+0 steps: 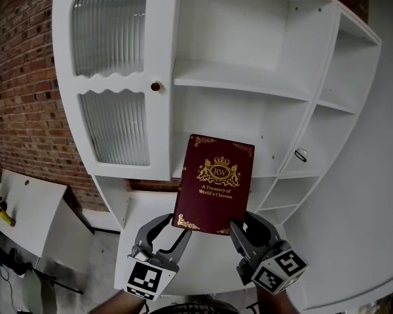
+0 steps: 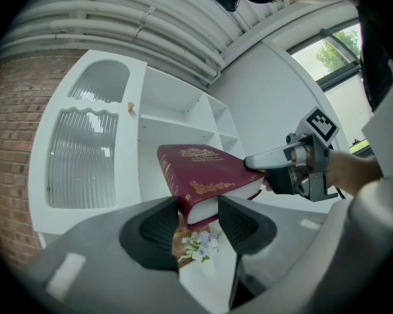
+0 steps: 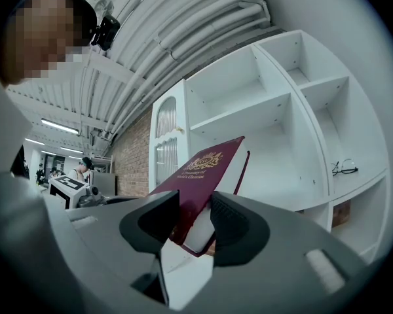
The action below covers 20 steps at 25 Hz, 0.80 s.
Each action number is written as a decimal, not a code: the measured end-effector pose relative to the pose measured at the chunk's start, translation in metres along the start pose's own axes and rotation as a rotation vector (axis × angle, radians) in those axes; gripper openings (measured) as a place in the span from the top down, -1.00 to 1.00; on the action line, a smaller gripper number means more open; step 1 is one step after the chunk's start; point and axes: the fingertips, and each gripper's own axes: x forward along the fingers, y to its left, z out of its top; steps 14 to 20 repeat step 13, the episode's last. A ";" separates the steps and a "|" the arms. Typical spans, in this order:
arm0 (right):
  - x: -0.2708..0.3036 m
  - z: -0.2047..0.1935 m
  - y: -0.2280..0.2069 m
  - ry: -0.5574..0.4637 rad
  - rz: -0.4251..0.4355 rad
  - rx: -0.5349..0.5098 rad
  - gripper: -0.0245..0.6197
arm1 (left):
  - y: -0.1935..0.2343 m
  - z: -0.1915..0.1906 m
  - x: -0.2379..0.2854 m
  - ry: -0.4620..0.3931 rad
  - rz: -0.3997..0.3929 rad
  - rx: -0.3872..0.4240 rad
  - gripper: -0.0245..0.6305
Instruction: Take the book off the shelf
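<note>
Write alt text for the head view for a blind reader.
A dark red book with gold lettering is held up by its lower corners, left tongs on one, right tongs on the other. Behind it stands a white shelf unit with a ribbed glass door, beside a brick wall.

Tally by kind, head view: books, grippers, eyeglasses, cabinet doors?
Maroon hardcover book: 1
Two-jaw grippers: 2, left gripper and right gripper, both shut on the book
Dark-framed eyeglasses: 1
White cabinet door with ribbed glass: 1
Total: 5
</note>
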 end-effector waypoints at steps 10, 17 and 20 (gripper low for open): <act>0.002 0.005 -0.002 0.008 0.013 -0.010 0.43 | 0.001 0.005 0.002 0.002 0.008 0.007 0.35; 0.005 0.003 -0.008 0.015 0.015 -0.006 0.43 | 0.002 0.002 0.008 0.009 0.008 0.005 0.35; 0.005 0.003 -0.008 0.015 0.015 -0.006 0.43 | 0.002 0.002 0.008 0.009 0.008 0.005 0.35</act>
